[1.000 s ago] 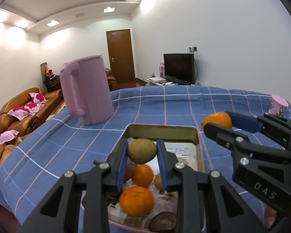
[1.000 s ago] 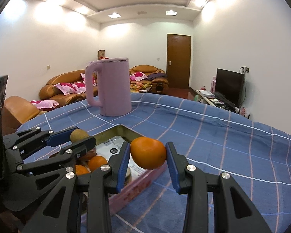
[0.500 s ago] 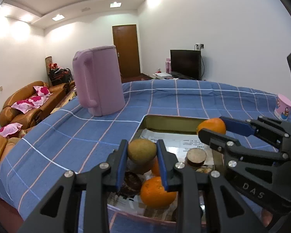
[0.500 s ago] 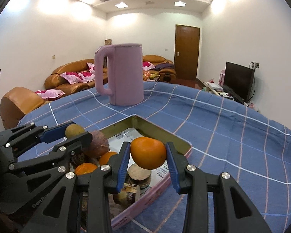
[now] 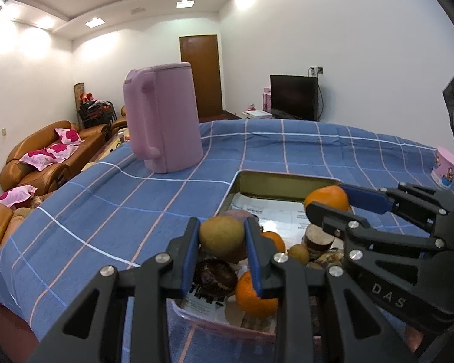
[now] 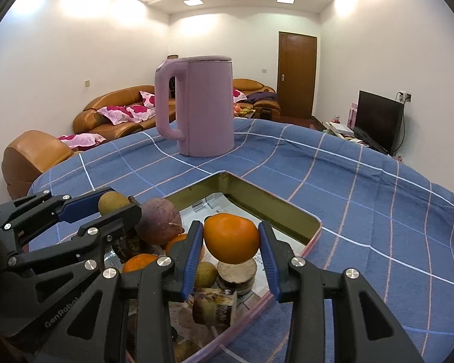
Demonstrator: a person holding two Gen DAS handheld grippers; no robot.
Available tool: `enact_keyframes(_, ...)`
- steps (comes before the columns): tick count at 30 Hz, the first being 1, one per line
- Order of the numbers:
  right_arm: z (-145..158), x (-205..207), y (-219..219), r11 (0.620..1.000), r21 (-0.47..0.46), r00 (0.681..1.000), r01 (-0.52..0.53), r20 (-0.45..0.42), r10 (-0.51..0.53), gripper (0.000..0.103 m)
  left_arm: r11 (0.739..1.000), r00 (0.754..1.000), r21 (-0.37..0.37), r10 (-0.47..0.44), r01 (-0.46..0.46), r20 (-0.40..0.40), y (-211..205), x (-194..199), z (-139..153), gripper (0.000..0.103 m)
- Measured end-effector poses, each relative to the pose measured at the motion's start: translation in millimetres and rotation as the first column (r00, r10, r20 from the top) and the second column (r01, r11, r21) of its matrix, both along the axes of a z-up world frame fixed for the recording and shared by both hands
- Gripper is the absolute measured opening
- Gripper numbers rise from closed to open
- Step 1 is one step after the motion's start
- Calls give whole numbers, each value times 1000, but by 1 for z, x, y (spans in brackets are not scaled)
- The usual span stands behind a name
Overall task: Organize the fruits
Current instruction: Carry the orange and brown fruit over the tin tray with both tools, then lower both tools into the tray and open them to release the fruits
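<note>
Blue check cloth [image 5: 154,211] covers the table, and on it lies one shallow tin tray [image 6: 275,202] with a paper sheet on its floor. Two hand-held grippers hang over the tray, side by side. The left hand-held gripper [image 5: 222,239] is clamped on one greenish-brown fruit [image 5: 222,237], its blue pads pressed to both sides; the fruit sits in the air above the tray's near left part. The right hand-held gripper [image 6: 230,240] is closed on one orange [image 6: 231,238], held clear above the tray's middle.

Below and between the two hand-held grippers the tray holds a crowd of things. Counted from both views: at least two loose oranges [image 5: 255,296] [image 6: 142,261], one purple round fruit [image 6: 159,221] just beside the left hand-held gripper's tip, one dark wrinkled fruit [image 5: 216,273] under the left jaws, one small green-brown fruit [image 6: 205,273], one cut stump-like piece [image 6: 235,275] right under the held orange, and one small printed jar [image 6: 215,305] lying nearest the right jaws. Some lie partly hidden, so the count may run short.

Beyond both hand-held grippers stands one pink kettle [image 6: 201,106], upright on the cloth, well apart from the tray. Far to the right of the left hand-held gripper sits one pink paper cup [image 5: 446,168] at the table's edge.
</note>
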State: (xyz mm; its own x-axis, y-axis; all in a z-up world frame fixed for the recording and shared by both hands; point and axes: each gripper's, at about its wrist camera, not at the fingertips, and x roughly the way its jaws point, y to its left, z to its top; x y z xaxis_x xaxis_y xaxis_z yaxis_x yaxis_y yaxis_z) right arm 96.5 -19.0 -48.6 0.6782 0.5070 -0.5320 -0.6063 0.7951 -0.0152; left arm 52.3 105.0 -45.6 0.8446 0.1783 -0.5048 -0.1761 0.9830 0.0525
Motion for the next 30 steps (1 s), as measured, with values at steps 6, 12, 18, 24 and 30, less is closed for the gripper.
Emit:
enact_keyframes(6, -2, 0, 4, 1000, -4, 1000, -6, -10, 6, 40, 1000, 1000, 2, -5, 5, -13, 2, -1, -5, 31)
enact_keyframes(12, -7, 0, 8, 1000, -17, 1000, -9, -26, 9, 40, 1000, 1000, 1, -4, 4, -29, 3, 1, -10, 31)
enact_keyframes(18, -11, 2, 10, 1000, -28, 999, -10, -47, 8, 40, 1000, 998, -1, -12, 12, -55, 2, 4, -15, 31)
enact_keyframes(24, -13, 3, 11, 999, -32, 998, -14, -57, 12, 40, 1000, 997, -10, -16, 16, -74, 4, 7, -18, 31)
enact_keyframes(30, -16, 7, 11, 999, -30, 995, -29, -98, 26, 40, 1000, 995, -1, -21, 21, -95, 4, 10, -20, 31)
